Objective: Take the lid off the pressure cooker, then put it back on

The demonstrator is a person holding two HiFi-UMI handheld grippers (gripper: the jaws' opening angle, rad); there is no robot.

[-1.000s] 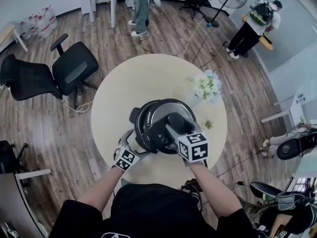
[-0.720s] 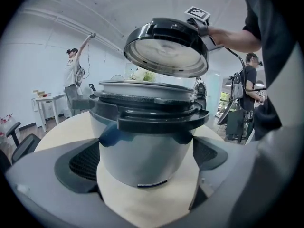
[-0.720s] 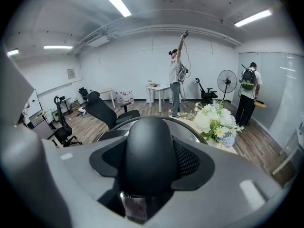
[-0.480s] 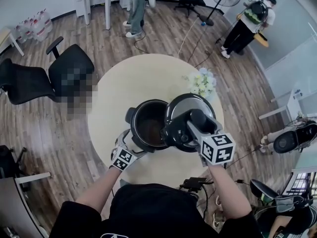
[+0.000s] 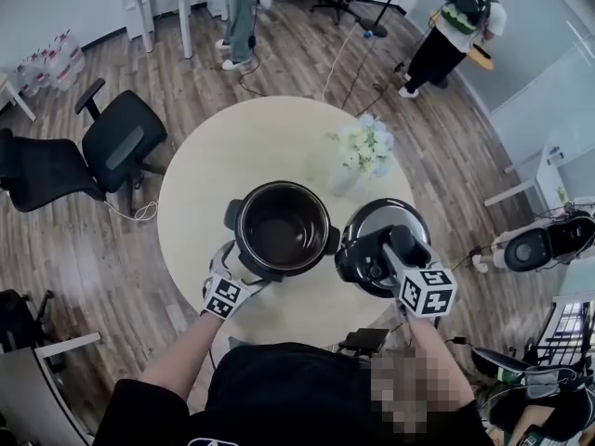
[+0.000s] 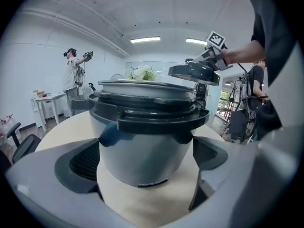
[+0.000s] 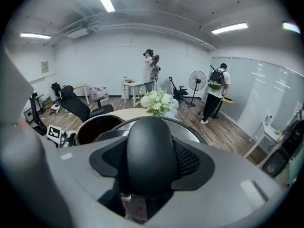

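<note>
So the lid (image 5: 383, 214) is off and up in the air. The right tool (image 5: 390, 254) is pinching its black handle (image 7: 151, 144), with the pads squeezed in on both sides of that knob. From the left tool's camera it hangs a bit higher than the pot's rim and looks roughly level, maybe tipped a touch.

The pot (image 5: 279, 187) is open and looks empty. It sits directly left of the right tool, so lid and pot are side by side and not overlapping. The lid is out near the bench's (image 5: 204, 193) right edge.

The left tool (image 5: 240, 269) is down low at the near side of the pot, under the black side lug. Its jaws are spread with the pot wall right between and in front of them. I can't see the pads actually squeezing anything, so I'd call it parked there to steady things.

My guess is the first half is done. What's left depends on one thing: the pot is straight left of the lid-carrying tool. So it's a sideways carry to centre the lid over the rim, then down.

There's a bunch of flowers (image 5: 363, 147) just past the lid, so I wouldn't swing forward.
</note>
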